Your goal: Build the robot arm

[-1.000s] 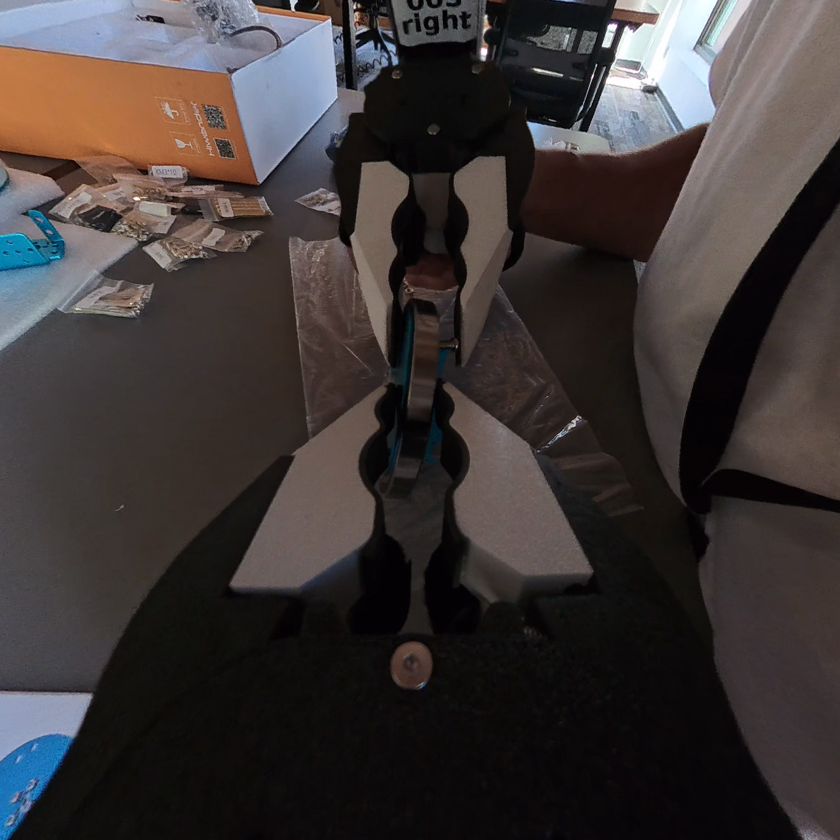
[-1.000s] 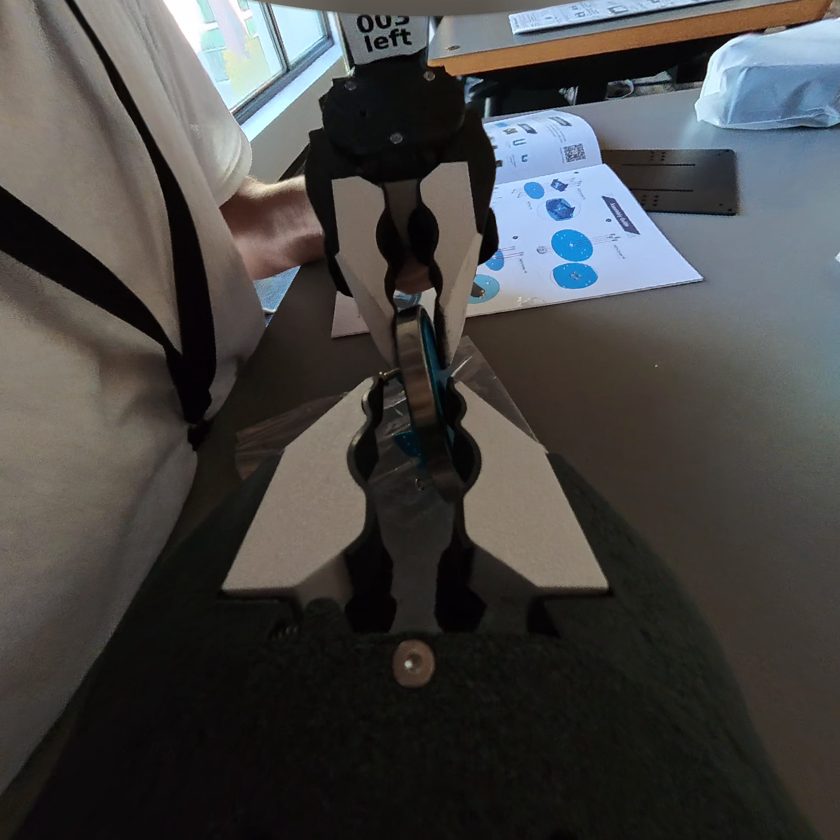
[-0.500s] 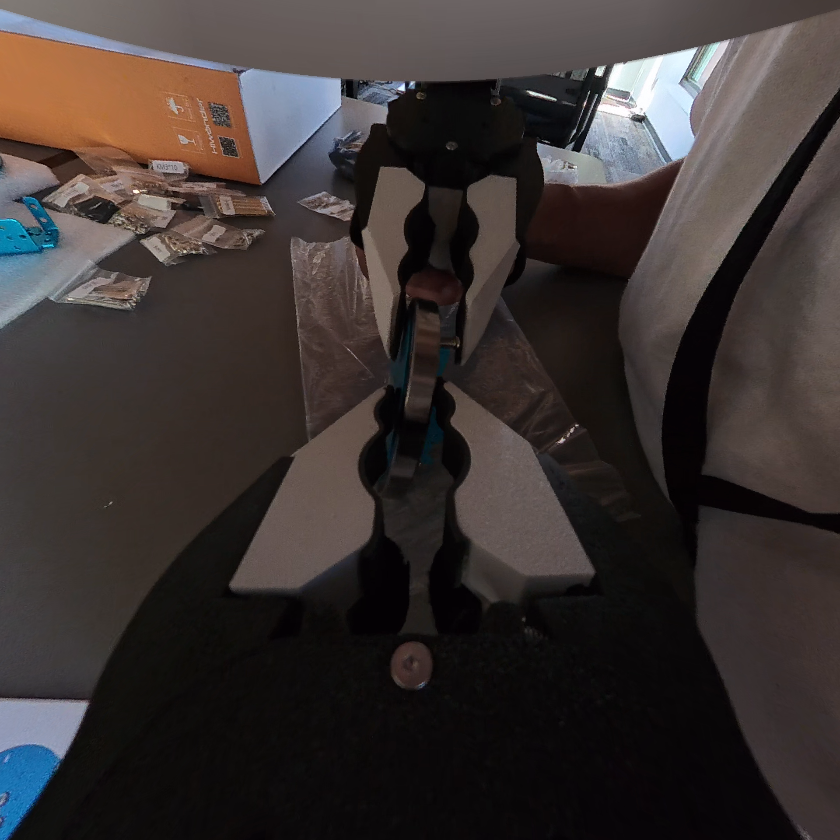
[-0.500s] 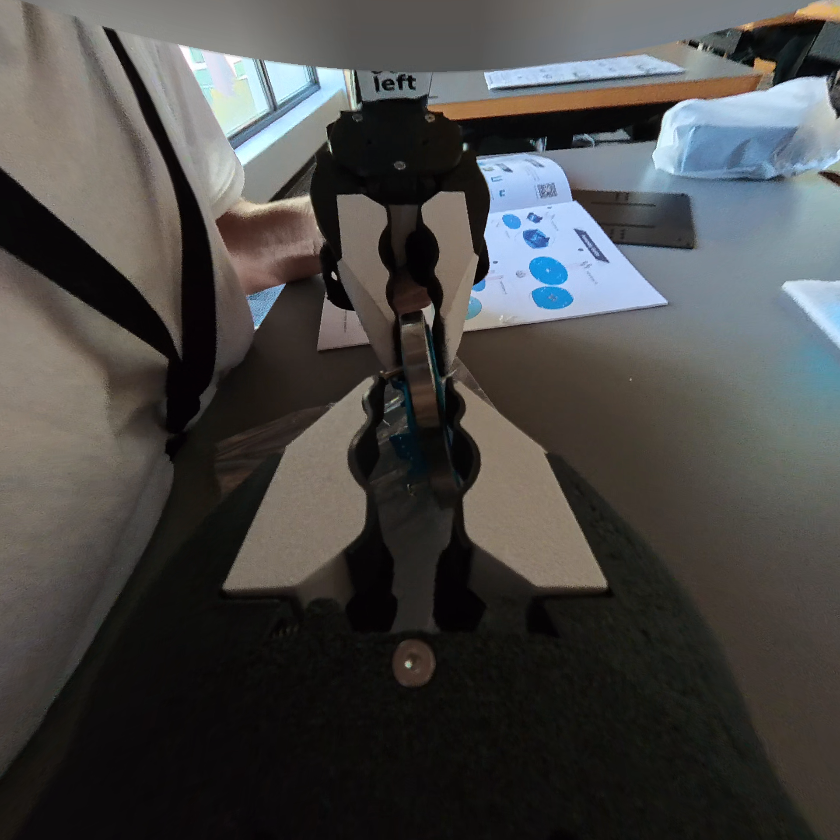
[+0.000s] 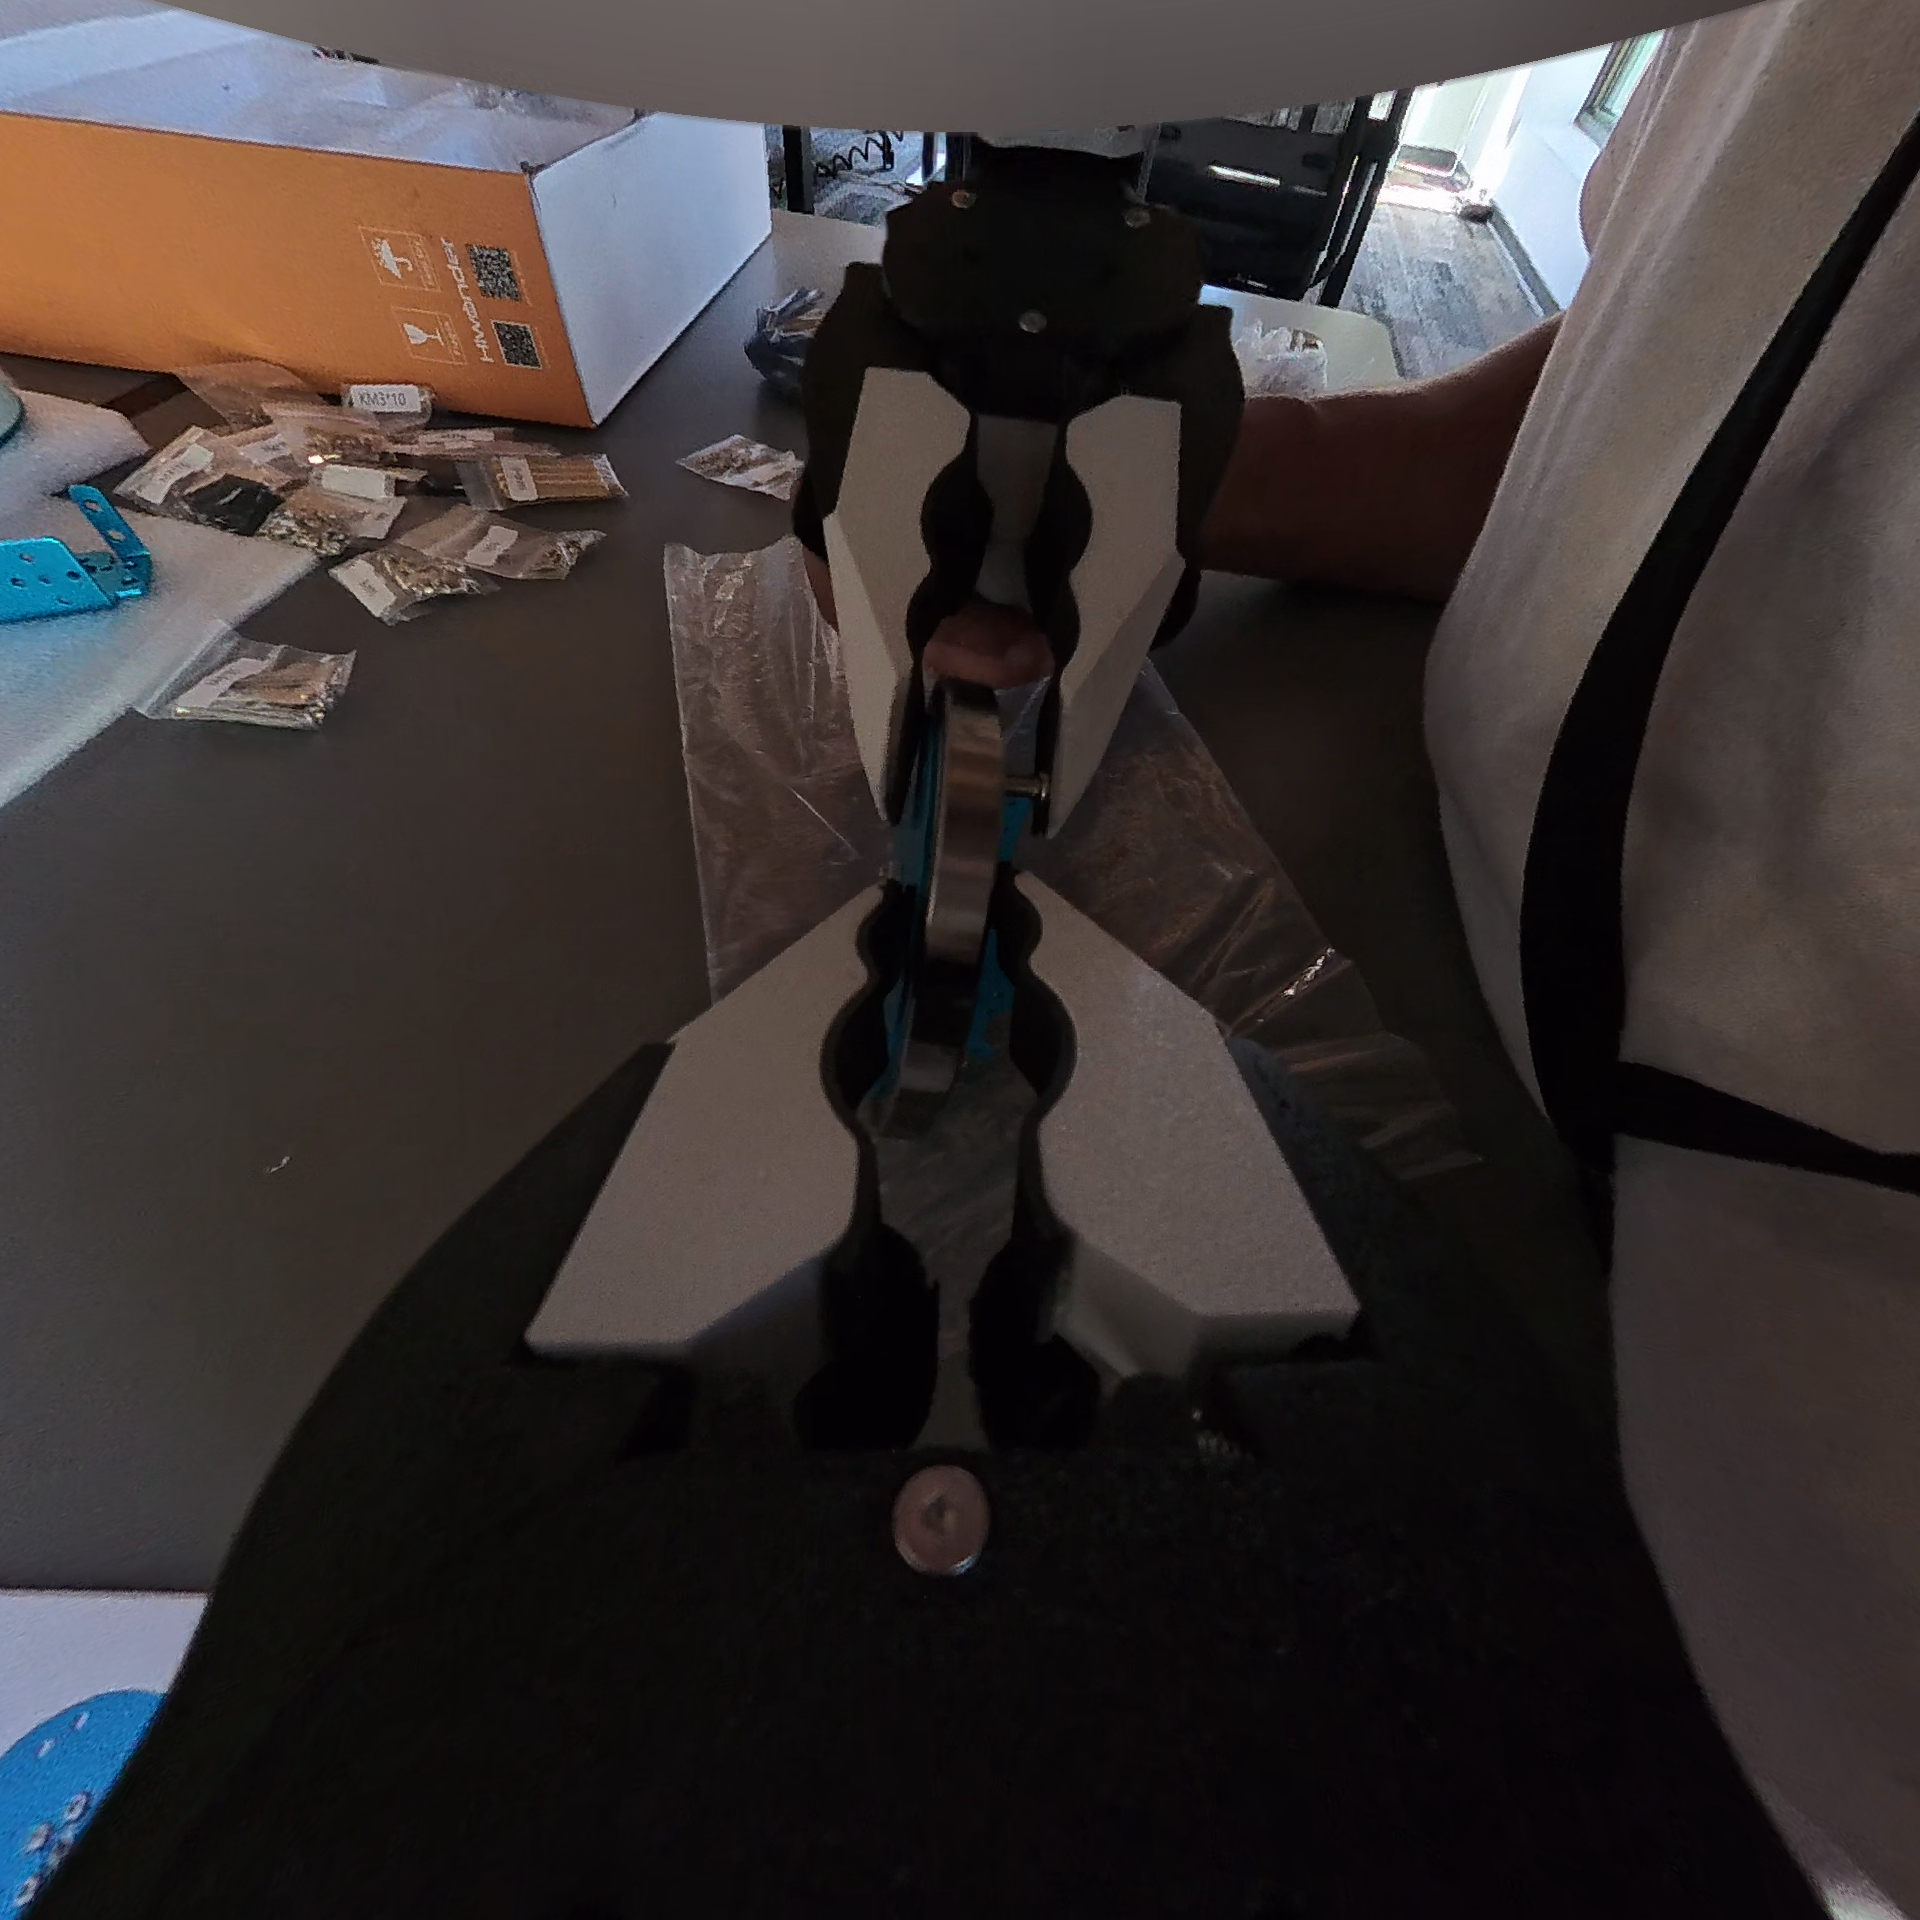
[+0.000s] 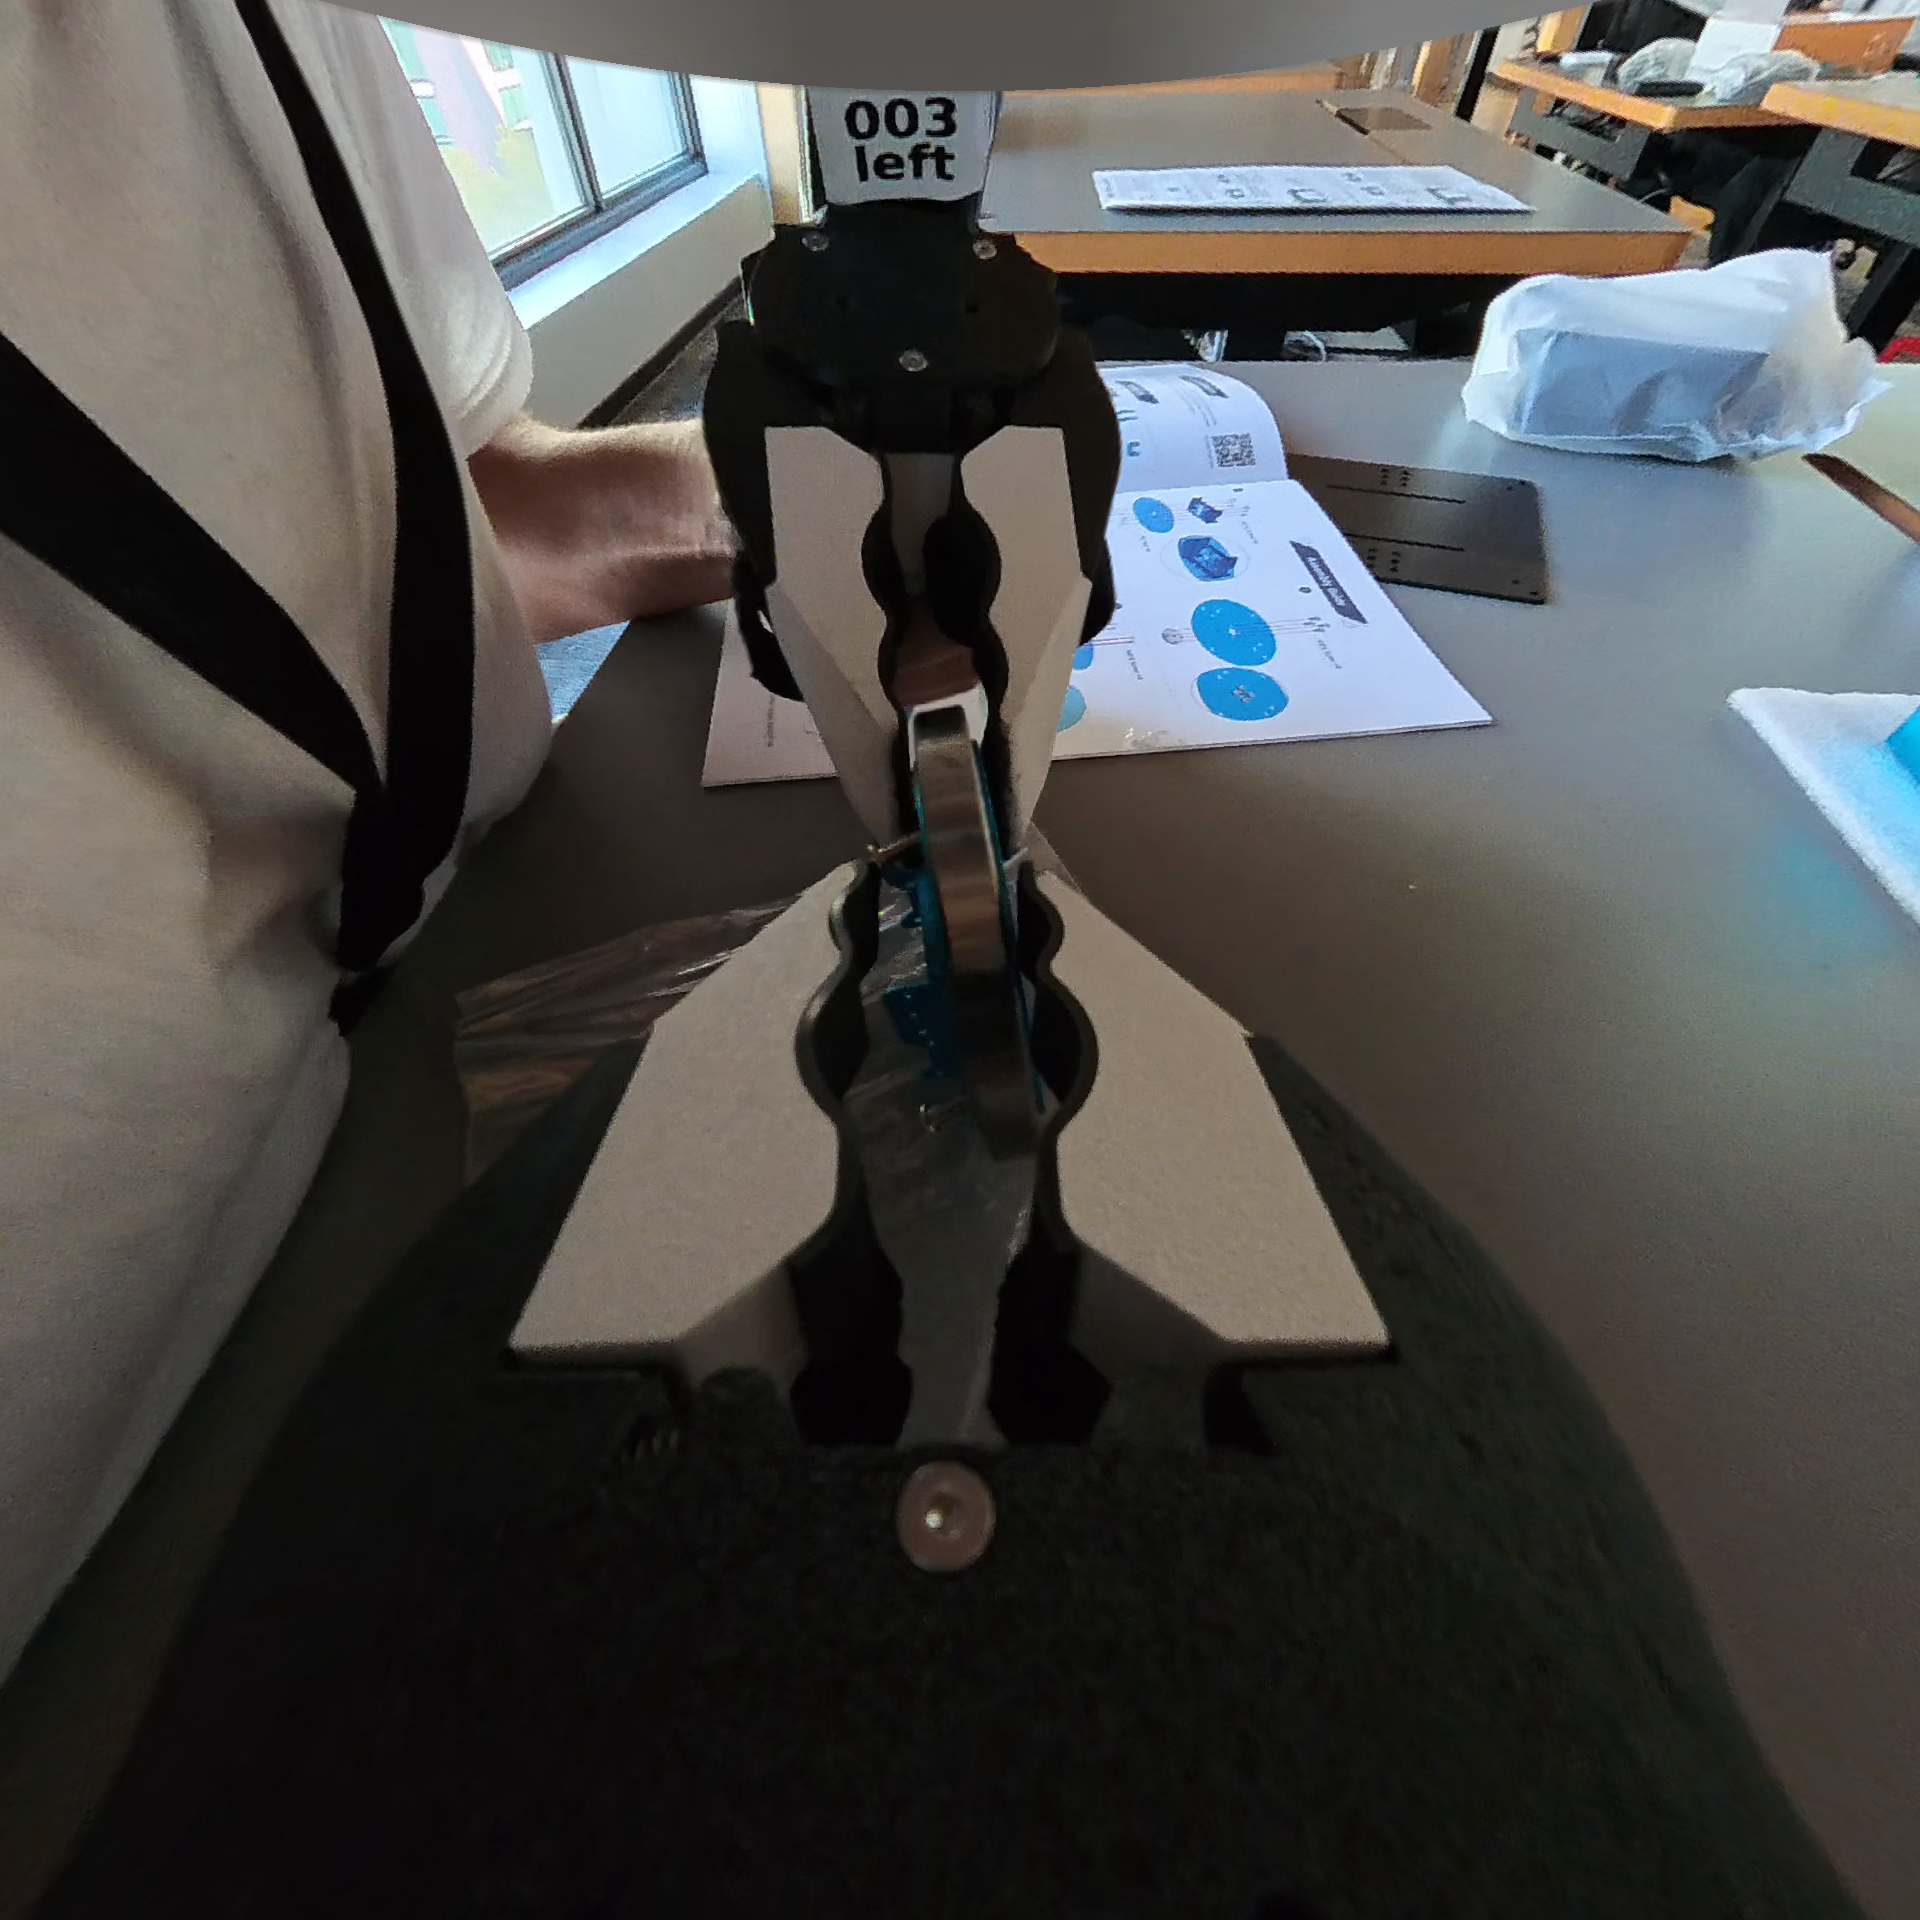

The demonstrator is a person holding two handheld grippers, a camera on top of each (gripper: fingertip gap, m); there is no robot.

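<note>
A round metal disc with a blue plate fixed to it [image 5: 964, 821] is seen edge-on, held in the air between the two grippers, which face each other. My left gripper [image 5: 948, 914] is shut on its near edge. My right gripper [image 6: 940, 883] is shut on the opposite edge of the same disc [image 6: 961, 935]. A small pin sticks out of the disc's side. Each view shows the other gripper beyond the disc, with a fingertip of the holder's hand behind its fingers. A clear plastic bag [image 5: 769, 748] lies on the grey table below.
A person's white-shirted torso [image 5: 1714, 727] is close beside both grippers. In the left wrist view, an orange and white box [image 5: 260, 249], several small hardware bags [image 5: 395, 520] and a blue bracket [image 5: 62, 571] lie left. In the right wrist view, an open booklet [image 6: 1299, 644], a black plate [image 6: 1434, 540] and a white wrapped bundle [image 6: 1662, 364] lie right. Less than 4 cm separates the two grippers' tips.
Both grippers have stayed shut on the disc. The pair has shifted and tilted a little, so the background has slid slightly in both views.
</note>
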